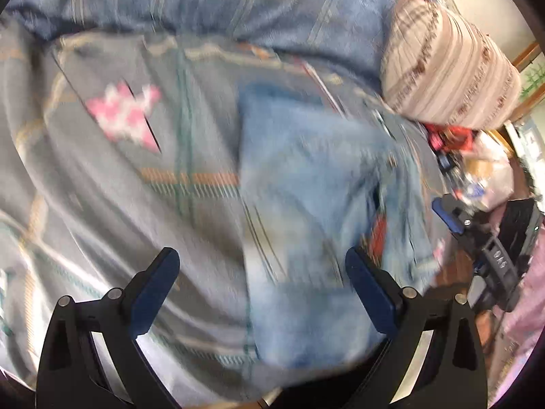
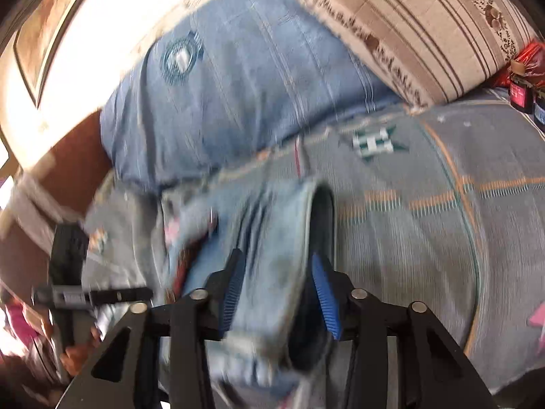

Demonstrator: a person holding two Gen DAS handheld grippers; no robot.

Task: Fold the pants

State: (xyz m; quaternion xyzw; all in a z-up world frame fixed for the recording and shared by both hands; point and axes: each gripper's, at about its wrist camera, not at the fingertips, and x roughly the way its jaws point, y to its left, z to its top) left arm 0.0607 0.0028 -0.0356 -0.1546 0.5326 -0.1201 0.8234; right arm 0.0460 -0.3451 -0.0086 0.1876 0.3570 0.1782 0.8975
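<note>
The pants (image 1: pixel 306 184) are faded light-blue jeans, lying bunched in a rough fold on the grey plaid bed cover (image 1: pixel 112 197), all blurry. Left gripper (image 1: pixel 262 272) hangs wide open above them, while the right gripper (image 2: pixel 277 289) sits half-spread with denim between its pads, can't tell if it's pinching.

Pants (image 1: pixel 316 184): on bedspread (image 1: pixel 119 211), ahead of left gripper (image 1: pixel 262 266), one leg running between right gripper (image 2: pixel 277 293) fingers. Bolster (image 1: pixel 238 0) beyond (pillow (image 1: pixel 449 68) to its right).
</note>
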